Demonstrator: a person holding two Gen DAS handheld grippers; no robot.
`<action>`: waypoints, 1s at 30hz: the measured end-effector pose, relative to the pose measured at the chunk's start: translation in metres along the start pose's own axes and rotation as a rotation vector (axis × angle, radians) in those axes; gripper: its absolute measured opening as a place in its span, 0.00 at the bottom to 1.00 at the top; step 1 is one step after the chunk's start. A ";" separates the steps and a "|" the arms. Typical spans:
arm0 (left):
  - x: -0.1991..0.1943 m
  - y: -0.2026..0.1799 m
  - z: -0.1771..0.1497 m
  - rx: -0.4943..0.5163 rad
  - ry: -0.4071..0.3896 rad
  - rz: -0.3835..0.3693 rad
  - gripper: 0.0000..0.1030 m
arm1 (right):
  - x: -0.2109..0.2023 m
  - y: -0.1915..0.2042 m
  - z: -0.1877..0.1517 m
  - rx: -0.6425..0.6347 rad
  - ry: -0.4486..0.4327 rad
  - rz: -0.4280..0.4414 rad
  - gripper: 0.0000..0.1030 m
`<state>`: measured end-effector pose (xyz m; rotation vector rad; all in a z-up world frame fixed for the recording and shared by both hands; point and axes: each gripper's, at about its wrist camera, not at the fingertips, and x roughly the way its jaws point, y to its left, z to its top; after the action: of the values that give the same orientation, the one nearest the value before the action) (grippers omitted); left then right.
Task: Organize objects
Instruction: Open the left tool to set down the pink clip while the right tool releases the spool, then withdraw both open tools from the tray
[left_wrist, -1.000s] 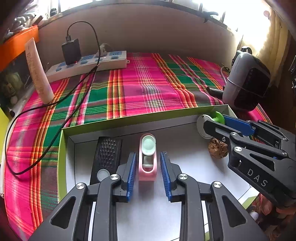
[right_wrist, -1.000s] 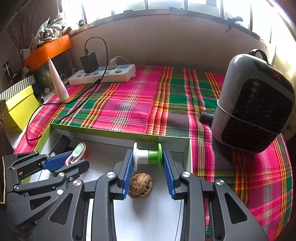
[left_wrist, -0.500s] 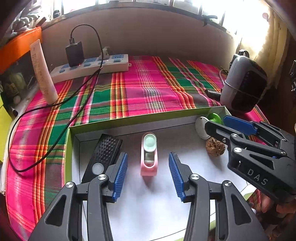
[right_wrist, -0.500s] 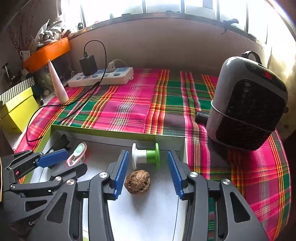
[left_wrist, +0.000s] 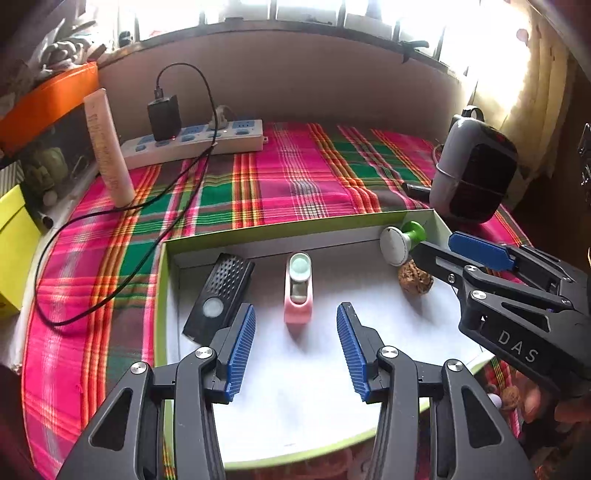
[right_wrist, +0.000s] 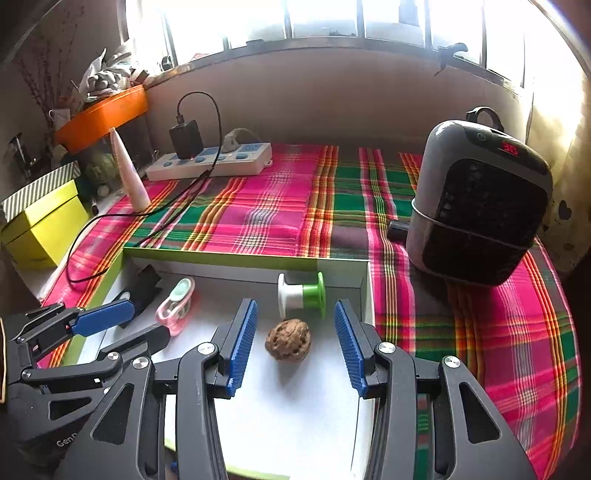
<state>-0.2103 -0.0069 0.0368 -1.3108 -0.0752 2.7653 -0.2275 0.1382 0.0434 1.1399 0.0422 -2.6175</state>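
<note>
Looking like a home, a lived-in room by a window: plaid cloth (right_wrist: 280, 206) covering the table, power strip (left_wrist: 192, 144) with a charger (right_wrist: 186, 140) plugged in sitting at 11 o'clock, small heater (right_wrist: 480, 206) standing at 2 o'clock, cream tube (left_wrist: 109, 147) and cluttered orange shelf (right_wrist: 103, 114) at 10 o'clock, daylight pouring in at 12 o'clock.
</note>
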 end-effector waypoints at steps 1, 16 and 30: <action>-0.002 0.000 -0.001 -0.002 -0.002 0.000 0.44 | -0.003 0.001 -0.001 0.000 -0.004 0.003 0.44; -0.044 -0.003 -0.030 -0.010 -0.044 0.019 0.44 | -0.044 0.018 -0.028 -0.009 -0.044 0.026 0.44; -0.070 0.005 -0.061 -0.044 -0.070 -0.003 0.44 | -0.073 0.019 -0.055 0.019 -0.062 0.032 0.44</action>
<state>-0.1192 -0.0179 0.0524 -1.2230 -0.1435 2.8224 -0.1359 0.1455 0.0600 1.0562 -0.0136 -2.6289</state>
